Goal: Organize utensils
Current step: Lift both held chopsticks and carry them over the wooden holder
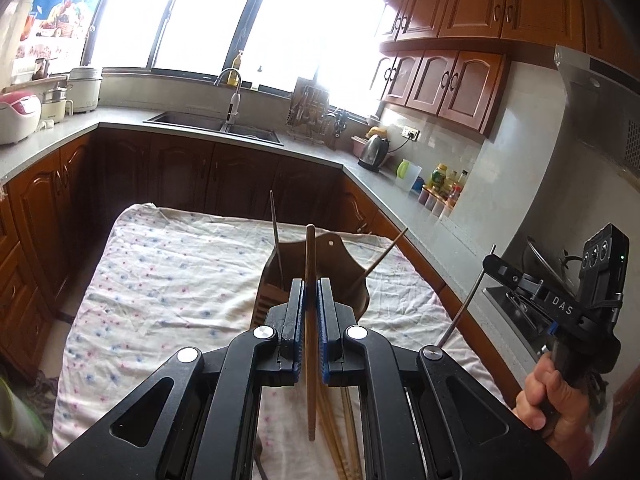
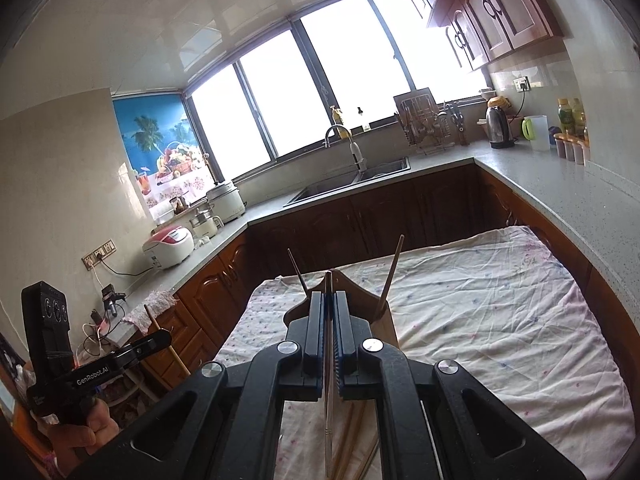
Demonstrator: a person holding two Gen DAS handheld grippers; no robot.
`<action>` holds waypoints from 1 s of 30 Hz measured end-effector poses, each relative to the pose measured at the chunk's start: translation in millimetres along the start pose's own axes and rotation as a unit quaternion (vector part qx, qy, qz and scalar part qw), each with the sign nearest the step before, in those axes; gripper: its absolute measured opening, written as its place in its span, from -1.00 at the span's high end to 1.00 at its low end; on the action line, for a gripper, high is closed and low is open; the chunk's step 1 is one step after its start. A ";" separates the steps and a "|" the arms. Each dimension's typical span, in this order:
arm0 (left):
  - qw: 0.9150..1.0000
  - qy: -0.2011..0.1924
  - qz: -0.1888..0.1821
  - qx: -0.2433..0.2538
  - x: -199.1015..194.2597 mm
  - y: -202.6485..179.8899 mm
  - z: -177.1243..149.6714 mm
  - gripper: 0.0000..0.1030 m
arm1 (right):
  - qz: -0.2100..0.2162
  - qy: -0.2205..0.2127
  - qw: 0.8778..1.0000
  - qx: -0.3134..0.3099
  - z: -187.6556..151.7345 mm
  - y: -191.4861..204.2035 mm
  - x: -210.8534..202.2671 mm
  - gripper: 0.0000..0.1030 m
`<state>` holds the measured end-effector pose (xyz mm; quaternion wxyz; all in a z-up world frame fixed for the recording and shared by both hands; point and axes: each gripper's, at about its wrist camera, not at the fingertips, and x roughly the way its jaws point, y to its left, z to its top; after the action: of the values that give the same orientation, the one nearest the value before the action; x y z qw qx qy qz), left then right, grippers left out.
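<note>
My left gripper [image 1: 311, 292] is shut on a wooden chopstick [image 1: 311, 360] held upright, just in front of a brown utensil holder [image 1: 344, 256] on the cloth-covered table. Two chopsticks [image 1: 277, 236] stand in the holder, leaning left and right. My right gripper [image 2: 329, 304] is shut on a thin metal chopstick [image 2: 328, 412], also held upright above the holder [image 2: 356, 288]. Several loose chopsticks [image 1: 340, 440] lie on the cloth under the grippers. The right gripper also shows at the right edge of the left wrist view [image 1: 490, 260], the left gripper in the right wrist view [image 2: 160, 338].
The table carries a white flowered cloth [image 1: 168, 272]. A grey counter [image 1: 400, 192] runs around the kitchen with a sink [image 1: 216, 124], kettle [image 1: 374, 152], bottles [image 1: 444, 188] and rice cooker [image 1: 16, 116]. A stove [image 1: 516, 304] is on the right.
</note>
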<state>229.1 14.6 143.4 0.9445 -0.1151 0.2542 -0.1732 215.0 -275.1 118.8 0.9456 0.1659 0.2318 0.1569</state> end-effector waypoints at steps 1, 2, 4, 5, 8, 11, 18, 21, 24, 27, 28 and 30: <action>1.000 -0.005 0.001 0.000 1.6 1.0 4.6 0.91 | 0.001 -0.002 1.000 -0.001 3.6 0.3 3.0 0.92; 1.000 -0.009 0.002 0.000 3.2 2.0 9.8 0.91 | 0.001 -0.007 1.000 -0.001 7.2 0.4 4.9 0.92; 1.000 -0.019 0.003 -0.001 6.7 4.2 20.5 0.91 | 0.001 -0.015 1.000 -0.001 14.1 1.2 9.4 0.92; 1.000 -0.025 0.003 -0.002 8.6 5.2 26.0 0.91 | 0.001 -0.021 1.000 -0.001 17.8 0.7 11.8 0.92; 0.999 -0.042 0.002 -0.003 15.5 8.8 44.3 0.91 | 0.001 -0.035 0.999 0.000 31.4 -0.2 21.1 0.92; 0.998 -0.060 0.004 -0.003 24.5 10.7 63.2 0.91 | -0.003 -0.051 0.999 -0.001 44.2 0.1 31.8 0.92; 0.996 -0.090 0.014 -0.008 56.9 15.1 97.7 0.91 | -0.019 -0.080 0.997 -0.002 65.9 -9.3 60.6 0.92; 0.995 -0.099 0.025 -0.005 73.9 15.8 103.5 0.91 | -0.027 -0.090 0.996 -0.008 70.0 -11.5 72.5 0.92; 0.994 -0.103 0.032 -0.005 96.1 19.6 100.3 0.91 | -0.033 -0.098 0.994 -0.019 67.8 -14.1 84.3 0.92; 0.995 -0.089 0.044 -0.009 118.4 25.4 88.9 0.91 | -0.047 -0.100 0.993 -0.032 56.6 -13.7 96.1 0.92; 0.995 -0.086 0.045 -0.013 123.7 29.0 83.5 0.91 | -0.050 -0.100 0.993 -0.032 51.4 -14.9 99.5 0.92; 0.996 -0.077 0.049 -0.021 133.9 34.3 73.3 0.91 | -0.054 -0.099 0.993 -0.034 40.9 -17.6 104.9 0.92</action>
<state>385.0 3.8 135.8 0.9661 -0.1352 0.1893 -0.1118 327.4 -261.6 105.7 0.9760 0.1359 0.1405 0.0958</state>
